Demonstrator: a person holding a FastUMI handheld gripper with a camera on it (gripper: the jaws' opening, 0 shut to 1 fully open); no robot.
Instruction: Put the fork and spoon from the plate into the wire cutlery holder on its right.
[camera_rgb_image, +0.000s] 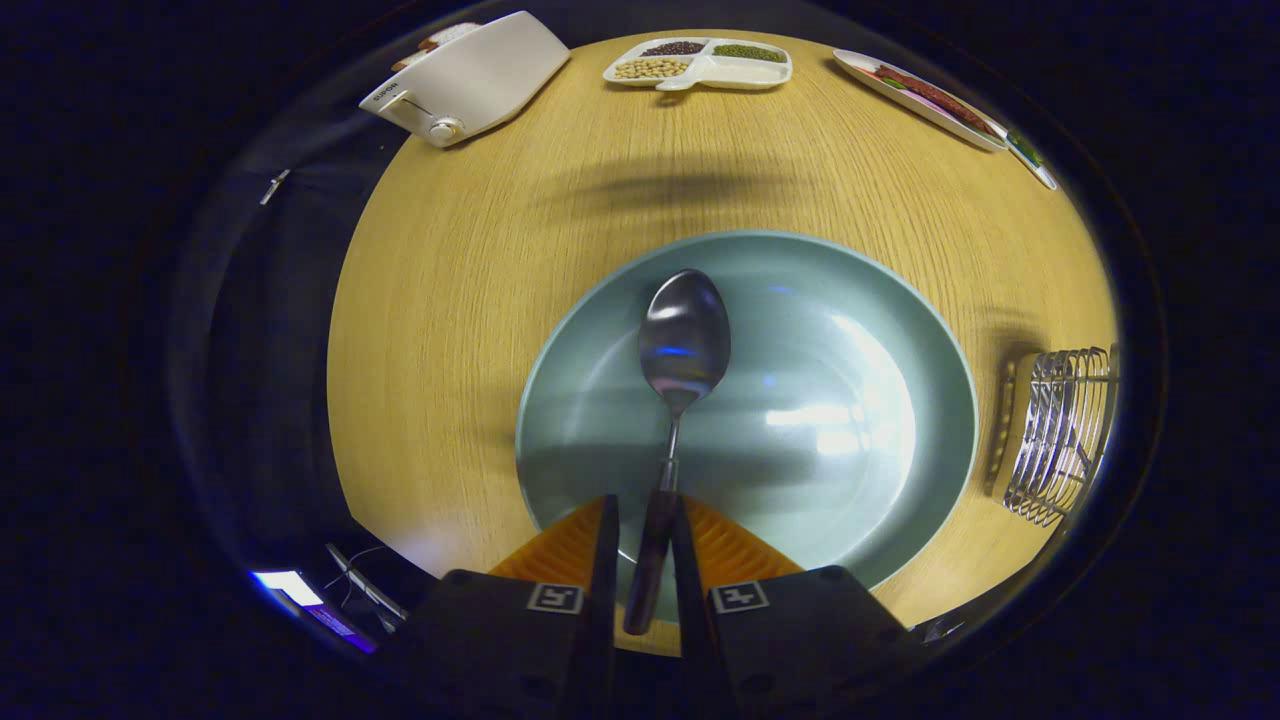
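A metal spoon (683, 345) with a dark handle points away from me, its bowl over the middle of a pale green plate (900, 330). My gripper (645, 520) is shut on the spoon's handle, with both fingers pressed against it. Whether the spoon is lifted or still rests on the plate I cannot tell. The wire cutlery holder (1062, 430) stands on the wooden table to the right of the plate, beyond my right finger.
At the table's far side sit a white toaster-like appliance (470, 78), a white divided dish of beans (700, 62) and a long white plate with food (925, 98). Bare wooden tabletop (480, 260) lies left of and beyond the green plate.
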